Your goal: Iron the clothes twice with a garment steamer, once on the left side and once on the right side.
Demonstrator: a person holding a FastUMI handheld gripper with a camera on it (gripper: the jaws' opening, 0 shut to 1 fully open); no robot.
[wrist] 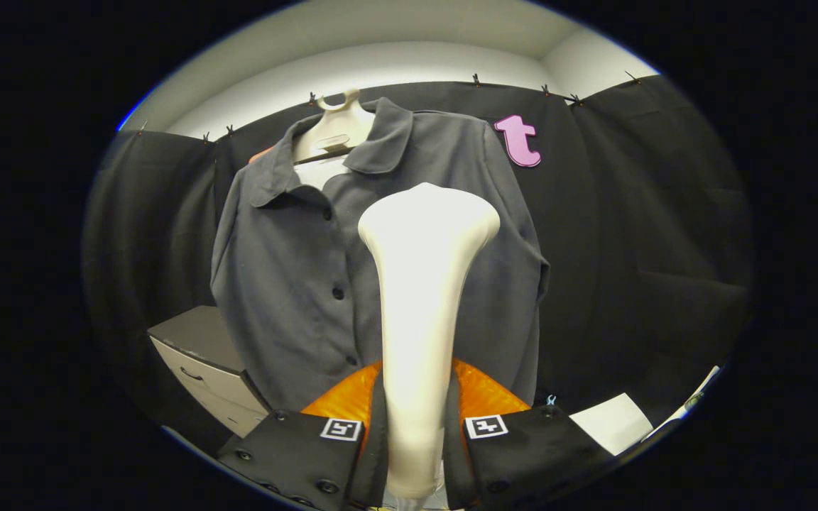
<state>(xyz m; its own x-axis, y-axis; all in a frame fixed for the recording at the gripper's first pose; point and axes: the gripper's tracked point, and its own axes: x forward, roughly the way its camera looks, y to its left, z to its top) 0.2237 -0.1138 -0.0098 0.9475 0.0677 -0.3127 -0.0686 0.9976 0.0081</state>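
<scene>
Black cloth walls the booth, with a grey drawer cabinet (199,362) low beside the hanging shirt (295,277). The hand-held gripper (415,426) is pinching the white garment steamer (423,284) by its narrow handle, both fingers pressing its sides, head raised before the shirt's front. The steamer looks rigid, smooth, likely slippery and top-heavy; the shirt is soft and will yield.

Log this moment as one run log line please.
gripper: shut on steamer | steamer head: raised before hanging shirt, right of buttons | contact: cannot tell
</scene>
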